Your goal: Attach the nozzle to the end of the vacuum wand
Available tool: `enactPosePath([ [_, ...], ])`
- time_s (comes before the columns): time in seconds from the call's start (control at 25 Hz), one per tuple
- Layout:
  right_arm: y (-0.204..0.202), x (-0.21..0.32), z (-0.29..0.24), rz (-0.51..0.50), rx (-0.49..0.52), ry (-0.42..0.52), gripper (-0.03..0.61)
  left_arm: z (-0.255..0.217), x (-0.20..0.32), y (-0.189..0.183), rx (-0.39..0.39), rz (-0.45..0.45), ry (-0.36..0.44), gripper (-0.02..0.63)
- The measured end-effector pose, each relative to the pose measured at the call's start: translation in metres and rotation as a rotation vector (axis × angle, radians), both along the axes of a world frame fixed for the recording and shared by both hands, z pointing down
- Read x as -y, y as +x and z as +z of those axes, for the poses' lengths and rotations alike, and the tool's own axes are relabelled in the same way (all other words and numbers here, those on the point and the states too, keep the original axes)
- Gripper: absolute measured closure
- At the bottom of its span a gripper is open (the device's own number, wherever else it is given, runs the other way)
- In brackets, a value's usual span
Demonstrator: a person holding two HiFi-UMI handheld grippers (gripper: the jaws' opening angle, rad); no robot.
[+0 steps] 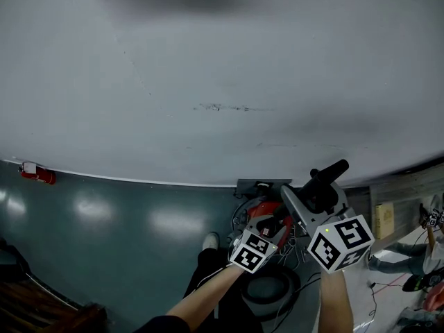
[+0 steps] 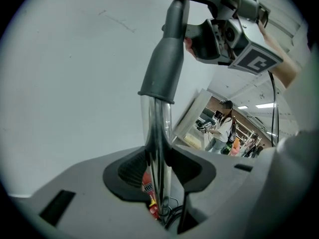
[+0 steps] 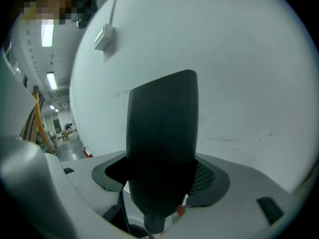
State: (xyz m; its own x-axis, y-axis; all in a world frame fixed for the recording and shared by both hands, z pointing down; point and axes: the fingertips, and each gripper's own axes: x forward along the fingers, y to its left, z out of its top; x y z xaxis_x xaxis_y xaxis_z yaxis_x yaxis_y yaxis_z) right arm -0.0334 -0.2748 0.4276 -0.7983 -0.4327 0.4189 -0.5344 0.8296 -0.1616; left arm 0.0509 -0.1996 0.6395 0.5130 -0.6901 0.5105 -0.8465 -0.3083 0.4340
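Observation:
My left gripper (image 2: 158, 166) is shut on the shiny metal vacuum wand (image 2: 159, 138), which stands up between the pads. A dark grey nozzle (image 2: 167, 59) sits over the wand's upper end. My right gripper (image 2: 224, 34) grips that nozzle from the top right. In the right gripper view the nozzle (image 3: 162, 138) fills the gap between the pads of the right gripper (image 3: 162, 178). In the head view both grippers are low in the middle: the left gripper (image 1: 267, 226) by the red vacuum body (image 1: 267, 212), the right gripper (image 1: 316, 191) with the nozzle (image 1: 329, 172) sticking up.
A white wall (image 1: 208, 82) stands close ahead, above a teal floor (image 1: 125, 220). A red extinguisher (image 1: 36, 174) sits at the wall's foot on the left. A dark round tub (image 1: 270, 286) and cables (image 1: 388, 283) lie near my feet. A person (image 2: 222, 126) stands far off.

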Motion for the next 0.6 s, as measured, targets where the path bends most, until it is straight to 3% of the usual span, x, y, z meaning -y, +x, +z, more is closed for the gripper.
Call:
enactPosePath([
  [0.28, 0.0, 0.009, 0.005, 0.009, 0.008, -0.043, 0.241, 0.005, 0.0, -0.001, 0.022, 0.008, -0.011, 0.462],
  [0.52, -0.02, -0.013, 0.002, -0.072, -0.088, 0.07, 0.241, 0.0, 0.0, 0.0, 0.05, 0.038, 0.006, 0.46],
  [0.6, -0.023, -0.015, 0.003, -0.084, -0.097, 0.069, 0.241, 0.002, -0.003, 0.001, 0.054, 0.043, 0.0, 0.46],
])
